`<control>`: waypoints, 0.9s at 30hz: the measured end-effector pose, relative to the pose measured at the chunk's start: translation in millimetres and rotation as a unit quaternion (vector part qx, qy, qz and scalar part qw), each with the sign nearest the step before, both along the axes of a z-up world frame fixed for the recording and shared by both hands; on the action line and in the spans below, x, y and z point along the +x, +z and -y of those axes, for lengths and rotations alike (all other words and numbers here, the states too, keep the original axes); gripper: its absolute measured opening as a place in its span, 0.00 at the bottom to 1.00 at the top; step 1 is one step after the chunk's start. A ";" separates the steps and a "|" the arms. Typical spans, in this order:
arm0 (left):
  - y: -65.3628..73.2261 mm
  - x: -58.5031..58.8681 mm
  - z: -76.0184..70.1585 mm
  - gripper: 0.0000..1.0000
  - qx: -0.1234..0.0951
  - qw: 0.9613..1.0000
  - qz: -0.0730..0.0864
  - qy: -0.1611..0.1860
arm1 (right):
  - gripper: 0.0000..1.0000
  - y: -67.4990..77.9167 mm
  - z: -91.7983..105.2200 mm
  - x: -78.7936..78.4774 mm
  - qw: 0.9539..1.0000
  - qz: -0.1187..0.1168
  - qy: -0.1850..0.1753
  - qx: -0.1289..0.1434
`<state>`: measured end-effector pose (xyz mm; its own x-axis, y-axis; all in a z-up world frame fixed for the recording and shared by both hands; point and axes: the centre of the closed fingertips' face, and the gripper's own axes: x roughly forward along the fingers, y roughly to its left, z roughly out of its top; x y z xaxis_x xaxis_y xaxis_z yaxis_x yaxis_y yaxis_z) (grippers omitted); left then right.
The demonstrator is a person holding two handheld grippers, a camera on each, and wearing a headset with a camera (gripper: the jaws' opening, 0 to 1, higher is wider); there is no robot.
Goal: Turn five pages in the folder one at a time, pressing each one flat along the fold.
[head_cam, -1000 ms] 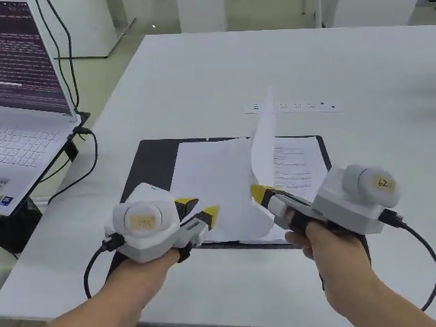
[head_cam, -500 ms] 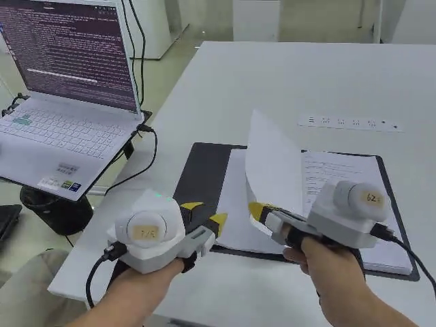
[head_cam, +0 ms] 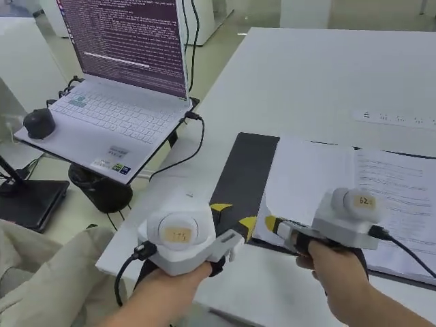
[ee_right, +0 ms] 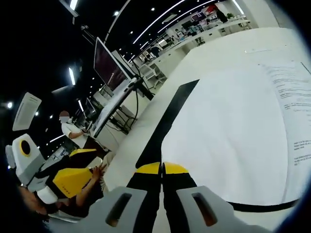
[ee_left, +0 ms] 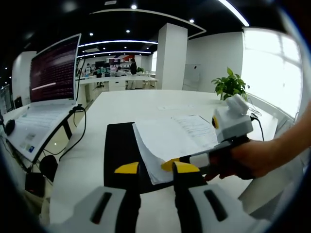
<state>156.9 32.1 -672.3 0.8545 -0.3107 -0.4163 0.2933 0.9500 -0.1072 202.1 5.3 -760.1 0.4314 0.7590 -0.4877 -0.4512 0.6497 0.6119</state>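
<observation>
**A:** From your headset, the black folder (head_cam: 242,170) lies open near the front edge of the white table (head_cam: 306,68). The turned page (head_cam: 306,177) lies low over its left half, blank side up. Your left gripper (head_cam: 234,216) hovers above the folder's near left part, jaws parted by a clear gap and nothing between them.

**B:** Agreed. Your right gripper (head_cam: 271,223) sits at that page's near edge, its yellow tip just beside the left one's. To your left an open laptop (head_cam: 122,102) has a mouse (head_cam: 39,122) next to it, and a power strip (head_cam: 398,119) lies beyond the folder.

**A:** In your left gripper view, the left gripper (ee_left: 153,167) shows both yellow tips well apart over the folder (ee_left: 119,145). Your right gripper (ee_left: 170,163) reaches in from the right to the near corner of the page (ee_left: 165,138). The laptop (ee_left: 48,82) stands at the left and a potted plant (ee_left: 228,87) stands far off.

**B:** In your right gripper view, the right gripper (ee_right: 161,168) has its jaws pressed tip to tip at the near-left corner of the page (ee_right: 228,121). I cannot tell whether any paper is nipped between them. The folder (ee_right: 170,116) shows as a dark strip left of the page. Your left gripper (ee_right: 80,167) is at the lower left, jaws apart.
</observation>
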 end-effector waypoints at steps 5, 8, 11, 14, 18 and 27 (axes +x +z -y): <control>-5.9 -2.5 1.0 0.25 0.001 1.000 -0.007 -0.002 | 0.00 -22.3 -0.8 2.2 1.000 -0.021 -0.005 -0.012; -9.5 -3.6 2.1 0.24 0.004 1.000 -0.012 -0.006 | 0.00 -27.9 0.9 3.6 0.999 -0.030 -0.011 -0.012; -11.4 -3.2 2.3 0.25 0.008 1.000 -0.015 -0.007 | 0.00 -26.8 1.5 2.4 0.999 -0.037 -0.019 0.000; -12.2 -2.4 2.9 0.25 0.008 1.000 -0.017 -0.007 | 0.00 -24.3 1.5 1.6 0.999 -0.041 -0.023 0.014; -14.4 -0.8 4.4 0.25 0.013 1.000 -0.021 -0.011 | 0.05 -15.3 -2.6 -0.4 0.997 -0.052 -0.018 0.058; -37.1 19.4 24.0 0.25 0.040 0.997 -0.039 -0.047 | 0.09 12.2 41.7 23.8 0.993 -0.032 -0.046 0.102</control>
<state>176.4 8.1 -709.4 0.7876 -0.3505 -0.5067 0.3743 0.9255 -0.0585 225.9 -36.5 -747.9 0.4777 0.8035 -0.3554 -0.3517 0.5456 0.7607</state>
